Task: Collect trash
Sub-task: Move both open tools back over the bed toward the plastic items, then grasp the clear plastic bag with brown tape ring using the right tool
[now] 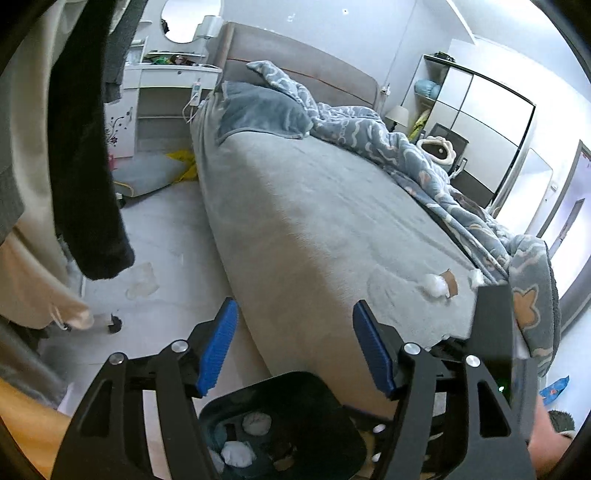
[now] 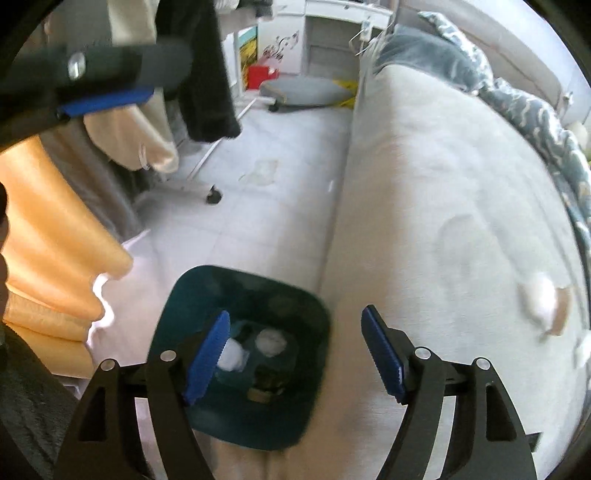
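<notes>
You have the bed filling the middle of the left wrist view, its grey sheet bare in front. A patterned blue duvet is bunched along its right side, and a plain blue blanket lies near the headboard at the top. At upper left you see a white desk with an oval mirror above it. A grey cushion lies on the floor beside the bed. Dark and beige clothes hang at the left edge. At upper right stands a wardrobe, with a lamp to its left. In the right wrist view, an orange curtain hangs at the left.
</notes>
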